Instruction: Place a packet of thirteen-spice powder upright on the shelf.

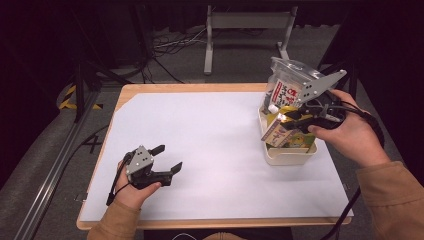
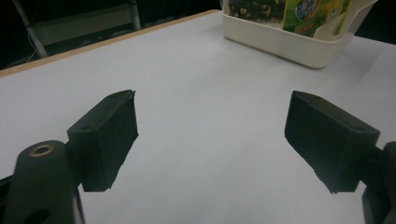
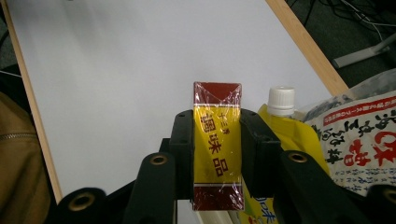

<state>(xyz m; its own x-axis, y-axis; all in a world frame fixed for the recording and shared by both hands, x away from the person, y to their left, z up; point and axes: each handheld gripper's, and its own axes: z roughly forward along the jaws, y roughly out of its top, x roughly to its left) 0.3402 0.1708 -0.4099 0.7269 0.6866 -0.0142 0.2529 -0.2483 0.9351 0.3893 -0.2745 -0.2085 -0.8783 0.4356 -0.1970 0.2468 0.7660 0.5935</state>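
Note:
My right gripper (image 3: 217, 140) is shut on a yellow box with dark red ends and red characters (image 3: 217, 154), its pads pressing on the two long sides. In the high view this gripper (image 1: 289, 118) holds the box (image 1: 286, 113) just above a white bin (image 1: 290, 156) at the table's right. The bin holds a snack bag with a red and white label (image 1: 287, 90), a yellow pouch with a white cap (image 3: 281, 99) and colourful packets (image 1: 295, 140). My left gripper (image 1: 167, 159) hovers low over the white sheet at the front left, open, with nothing between its fingers (image 2: 109, 135).
A large white sheet (image 1: 200, 145) covers most of the wooden table (image 1: 190, 87). The bin's near wall (image 2: 285, 42) stands ahead of my left gripper. A metal frame (image 1: 245, 22) and cables lie on the floor behind the table.

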